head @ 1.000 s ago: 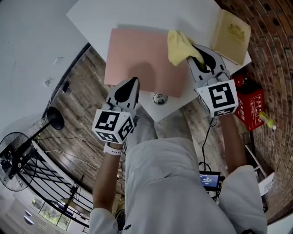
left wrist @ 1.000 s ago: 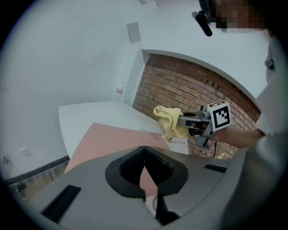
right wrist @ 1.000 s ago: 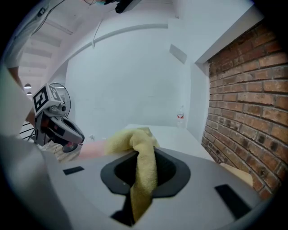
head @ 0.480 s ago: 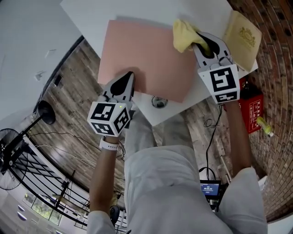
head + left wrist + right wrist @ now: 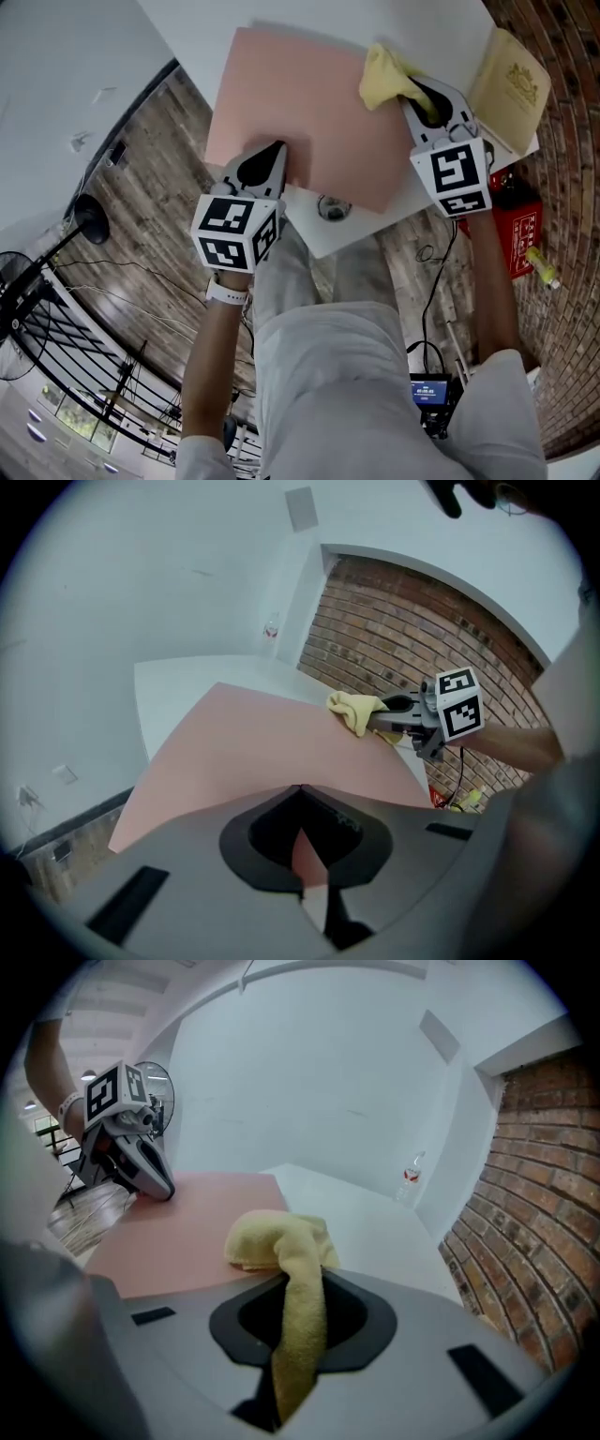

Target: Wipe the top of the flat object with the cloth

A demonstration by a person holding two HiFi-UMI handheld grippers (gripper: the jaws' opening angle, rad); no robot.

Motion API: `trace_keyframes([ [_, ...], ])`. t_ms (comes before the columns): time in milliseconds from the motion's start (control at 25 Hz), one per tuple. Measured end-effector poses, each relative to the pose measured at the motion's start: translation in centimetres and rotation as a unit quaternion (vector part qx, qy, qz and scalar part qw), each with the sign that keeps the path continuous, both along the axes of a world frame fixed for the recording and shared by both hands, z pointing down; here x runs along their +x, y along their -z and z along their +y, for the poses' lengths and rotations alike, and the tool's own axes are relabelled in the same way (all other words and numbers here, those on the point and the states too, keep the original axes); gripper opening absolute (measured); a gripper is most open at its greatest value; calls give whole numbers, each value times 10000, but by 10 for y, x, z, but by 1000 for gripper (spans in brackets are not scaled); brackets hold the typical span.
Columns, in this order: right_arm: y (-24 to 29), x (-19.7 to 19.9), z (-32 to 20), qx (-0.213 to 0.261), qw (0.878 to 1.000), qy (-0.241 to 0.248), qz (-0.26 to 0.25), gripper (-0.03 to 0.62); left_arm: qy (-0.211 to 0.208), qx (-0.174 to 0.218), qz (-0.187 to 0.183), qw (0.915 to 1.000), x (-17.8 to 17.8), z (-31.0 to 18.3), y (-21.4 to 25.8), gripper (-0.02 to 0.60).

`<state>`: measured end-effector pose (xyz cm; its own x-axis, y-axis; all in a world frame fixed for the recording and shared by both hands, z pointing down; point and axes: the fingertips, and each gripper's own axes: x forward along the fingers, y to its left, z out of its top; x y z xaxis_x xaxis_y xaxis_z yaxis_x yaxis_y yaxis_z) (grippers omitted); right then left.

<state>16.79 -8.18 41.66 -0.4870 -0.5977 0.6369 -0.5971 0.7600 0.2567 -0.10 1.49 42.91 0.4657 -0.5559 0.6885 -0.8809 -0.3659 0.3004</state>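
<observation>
In the head view, the left claw (image 5: 270, 157), jaws pressed together and empty, has been brought onto the near edge of the flat pink board (image 5: 309, 103), seemingly to steady it for wiping. In the left gripper view, open board is seen ahead. In the right gripper view, the right claw (image 5: 295, 1283) is clamped on the yellow terry cloth (image 5: 277, 1237), which is bunched just ahead at the board's right edge, with the white table (image 5: 375, 1227) beyond.

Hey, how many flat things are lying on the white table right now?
2: the pink board in the middle of the table, and a tan booklet at its right edge. Nothing else flat shows.
</observation>
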Motion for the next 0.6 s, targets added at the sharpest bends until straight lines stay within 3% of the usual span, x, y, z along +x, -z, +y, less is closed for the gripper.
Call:
trace_keyframes([
  [600,-4,-31,95,-363,9978,549,-74,46,-11,206,86,9998,0,1,3,18],
])
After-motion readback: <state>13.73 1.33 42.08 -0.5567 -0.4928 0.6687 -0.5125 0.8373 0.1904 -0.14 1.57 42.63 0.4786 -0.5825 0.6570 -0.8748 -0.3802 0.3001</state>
